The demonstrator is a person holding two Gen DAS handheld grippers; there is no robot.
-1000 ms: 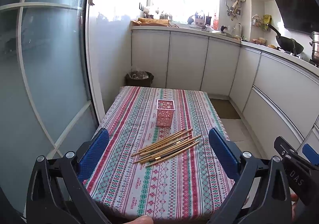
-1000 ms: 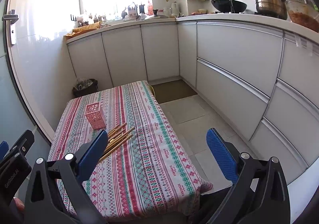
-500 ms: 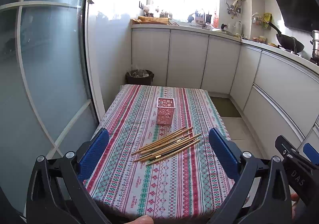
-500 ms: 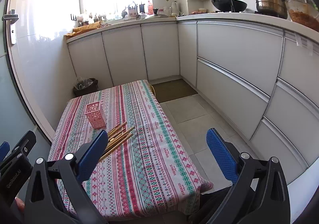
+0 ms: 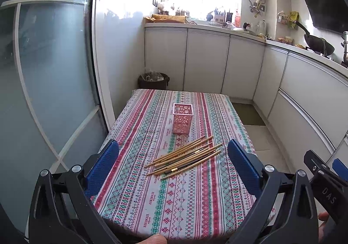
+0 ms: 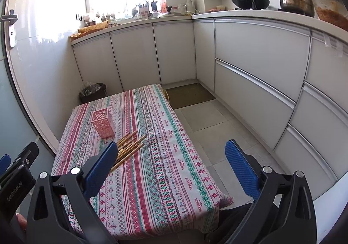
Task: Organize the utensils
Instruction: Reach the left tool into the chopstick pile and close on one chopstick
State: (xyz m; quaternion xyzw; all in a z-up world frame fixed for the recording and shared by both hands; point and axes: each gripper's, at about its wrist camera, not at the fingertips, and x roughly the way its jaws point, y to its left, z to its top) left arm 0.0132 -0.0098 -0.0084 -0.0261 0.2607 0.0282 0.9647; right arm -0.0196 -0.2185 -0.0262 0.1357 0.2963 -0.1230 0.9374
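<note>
Several wooden chopsticks [image 5: 184, 158] lie in a loose bundle on the striped tablecloth [image 5: 180, 204]. A pink perforated holder [image 5: 182, 118] stands upright just beyond them and looks empty. My left gripper [image 5: 173, 164] is open and empty, held above the table's near edge, short of the chopsticks. In the right wrist view the chopsticks [image 6: 130, 146] and holder [image 6: 103, 122] sit to the left, partly behind my left finger [image 6: 101, 165]. My right gripper [image 6: 171, 165] is open and empty above the table's near right part.
A dark bin [image 5: 154, 80] stands past the table's far end. White cabinets [image 6: 256, 70] with a cluttered counter run along the back and right. A glass door [image 5: 50, 83] is close on the left. Tiled floor [image 6: 208, 122] lies right of the table.
Both grippers stay open. The left view has shifted slightly, with the table a little farther down in frame. The right view is nearly unchanged.
</note>
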